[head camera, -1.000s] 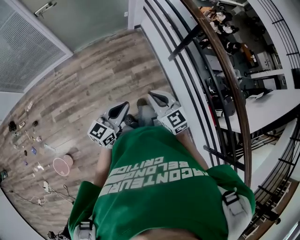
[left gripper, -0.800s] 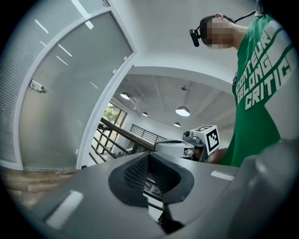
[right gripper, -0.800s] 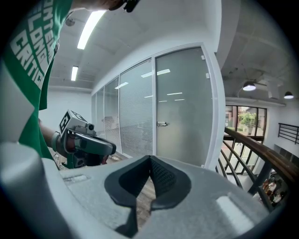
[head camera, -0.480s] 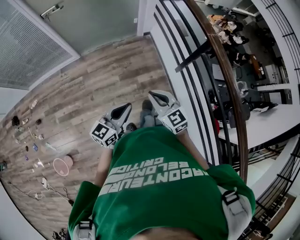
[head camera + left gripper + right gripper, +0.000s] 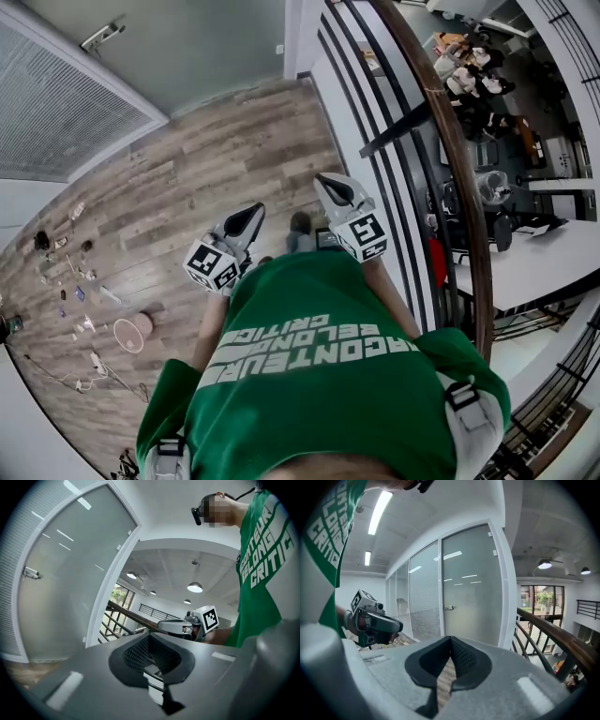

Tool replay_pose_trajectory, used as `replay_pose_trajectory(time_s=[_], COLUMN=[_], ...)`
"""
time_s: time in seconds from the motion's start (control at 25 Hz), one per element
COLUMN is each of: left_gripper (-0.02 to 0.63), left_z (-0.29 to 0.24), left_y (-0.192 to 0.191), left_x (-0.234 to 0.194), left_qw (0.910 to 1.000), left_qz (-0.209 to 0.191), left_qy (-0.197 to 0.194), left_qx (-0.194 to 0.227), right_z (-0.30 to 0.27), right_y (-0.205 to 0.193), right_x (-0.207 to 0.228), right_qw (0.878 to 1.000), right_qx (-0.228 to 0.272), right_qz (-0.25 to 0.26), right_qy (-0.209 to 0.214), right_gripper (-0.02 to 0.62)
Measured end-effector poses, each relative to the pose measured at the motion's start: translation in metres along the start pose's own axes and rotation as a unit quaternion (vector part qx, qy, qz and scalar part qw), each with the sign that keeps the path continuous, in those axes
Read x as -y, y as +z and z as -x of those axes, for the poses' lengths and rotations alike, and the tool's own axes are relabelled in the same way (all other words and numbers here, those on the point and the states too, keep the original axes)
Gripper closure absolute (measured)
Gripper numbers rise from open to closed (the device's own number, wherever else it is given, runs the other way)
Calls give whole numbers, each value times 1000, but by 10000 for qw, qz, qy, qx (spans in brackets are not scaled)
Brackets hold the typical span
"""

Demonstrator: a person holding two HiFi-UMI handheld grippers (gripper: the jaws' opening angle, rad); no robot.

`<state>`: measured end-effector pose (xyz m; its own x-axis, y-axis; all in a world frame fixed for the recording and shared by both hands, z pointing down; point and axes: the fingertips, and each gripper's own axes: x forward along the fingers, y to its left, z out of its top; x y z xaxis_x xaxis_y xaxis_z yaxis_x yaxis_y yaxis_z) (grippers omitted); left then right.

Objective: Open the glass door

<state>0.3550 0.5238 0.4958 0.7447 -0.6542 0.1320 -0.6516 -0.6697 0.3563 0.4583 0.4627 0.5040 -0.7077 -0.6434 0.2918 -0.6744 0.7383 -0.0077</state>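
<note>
Left gripper [image 5: 247,218] and right gripper [image 5: 332,187] — jaws pressed together, empty — well apart from the glass door [image 5: 471,588].

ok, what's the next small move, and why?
Probably step closer and open the right gripper toward the door handle. The glass door looks closed and out of reach, and both the right and the left gripper are shut, holding nothing.

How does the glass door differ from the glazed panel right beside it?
The glass door is plain frosted; the panel shows horizontal blind slats. The door carries a metal handle; the panel shows none. The door stands nearer the railing than the panel. Both are tall and white-framed.
</note>
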Motion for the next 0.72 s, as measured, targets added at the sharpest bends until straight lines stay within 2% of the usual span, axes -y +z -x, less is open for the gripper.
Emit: replay_pose_trajectory(time_s=[0.44,0.72], left_gripper=[592,592], left_z=[-53,-68], left_y=[13,15], left_x=[-17,-21], left_qw=[9990,9981], left_qz=[-29,48], left_qy=[439,615], left_qx=[7,42], right_z=[-20,-24], right_y=[-2,5], right_x=[60,91], right_qw=[9993,9992], right_qx=[24,75], right_qz=[-90,8], right_qy=[355,391], right_gripper=[603,603])
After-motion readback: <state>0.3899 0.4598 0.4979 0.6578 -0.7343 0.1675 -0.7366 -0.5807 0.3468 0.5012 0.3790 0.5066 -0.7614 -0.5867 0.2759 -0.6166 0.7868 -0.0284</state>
